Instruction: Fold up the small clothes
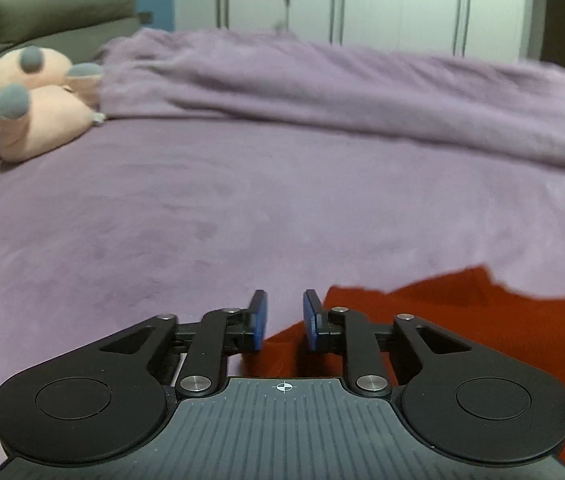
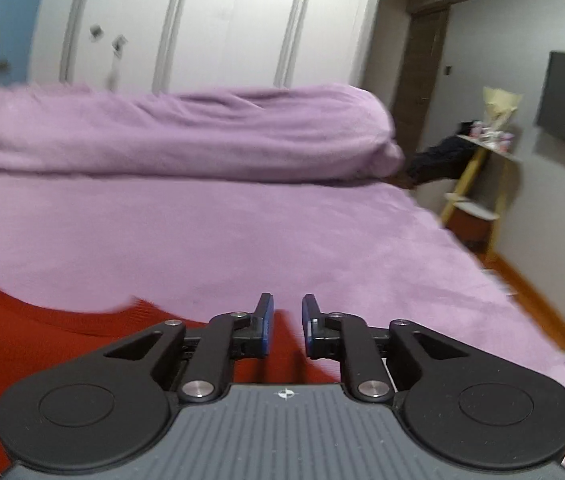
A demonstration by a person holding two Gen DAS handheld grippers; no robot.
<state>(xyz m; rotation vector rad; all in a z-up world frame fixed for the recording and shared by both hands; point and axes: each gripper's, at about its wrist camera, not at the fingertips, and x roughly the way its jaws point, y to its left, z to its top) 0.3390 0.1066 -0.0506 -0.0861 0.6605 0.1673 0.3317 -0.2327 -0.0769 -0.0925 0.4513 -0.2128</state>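
Fingers on both tools stand slightly apart with nothing pinched between them: your left gripper [image 1: 284,320] shows a clear gap, and so does your right gripper [image 2: 287,326]. That red garment [image 1: 462,320] lies flat on the purple bed [image 1: 202,220], right beneath and ahead of both tools, its far edge a bit ragged against the blanket. From the right side the same cloth [image 2: 42,328] spreads off to your left. Judging by that, you have let go after one fold at most; whether more folds remain is hard to call, since most of the cloth sits out of view.
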